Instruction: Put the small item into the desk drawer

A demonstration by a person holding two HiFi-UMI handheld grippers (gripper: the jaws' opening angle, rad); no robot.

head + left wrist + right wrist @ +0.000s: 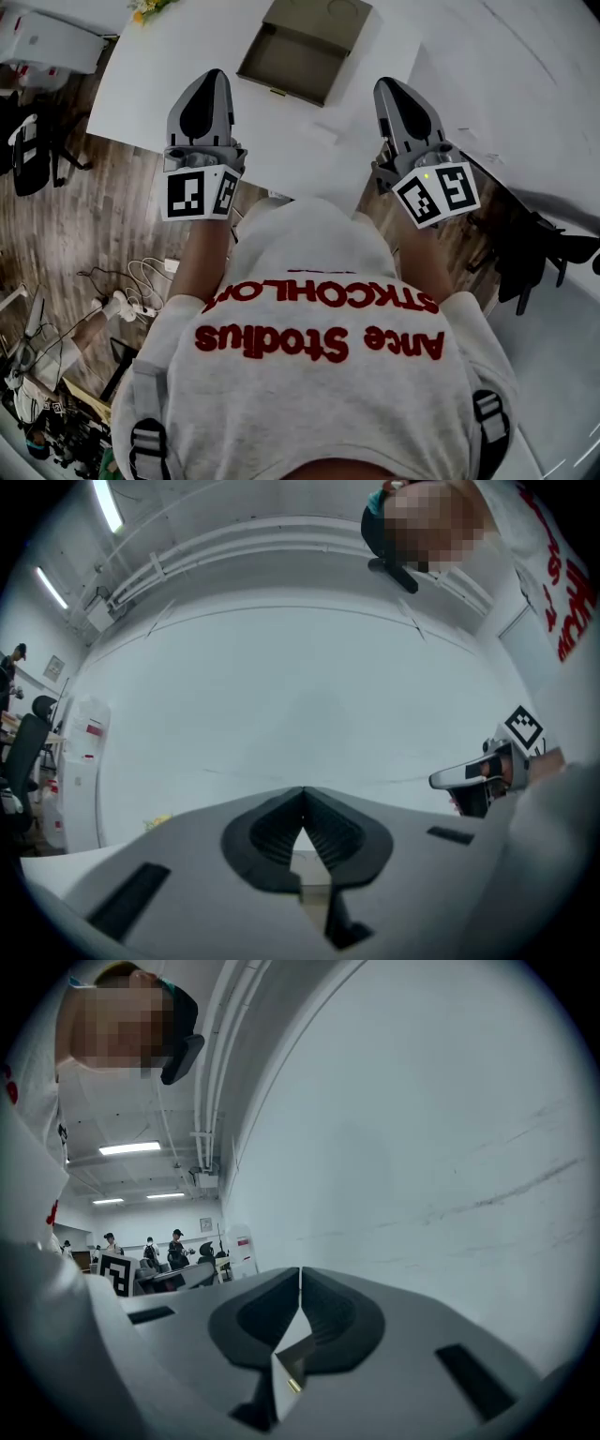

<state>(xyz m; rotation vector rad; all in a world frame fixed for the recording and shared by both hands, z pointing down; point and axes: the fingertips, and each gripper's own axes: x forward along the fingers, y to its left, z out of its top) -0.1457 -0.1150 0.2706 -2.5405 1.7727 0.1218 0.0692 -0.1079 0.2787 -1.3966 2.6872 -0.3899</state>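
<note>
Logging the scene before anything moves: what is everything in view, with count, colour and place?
desk: one, white, in front of the person
drawer box: one, olive-brown, open, far side of the desk
flowers: one bunch, yellow, desk's far left corner
chairs: two, black, on the floor either side of the desk
cables: several, white, wooden floor at left
sweatshirt: one, grey, red lettering
left gripper: grey, shut, empty, over the desk
right gripper: grey, shut, empty, over the desk

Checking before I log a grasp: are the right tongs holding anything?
No, the right tongs are shut tip to tip with nothing between them.
</note>
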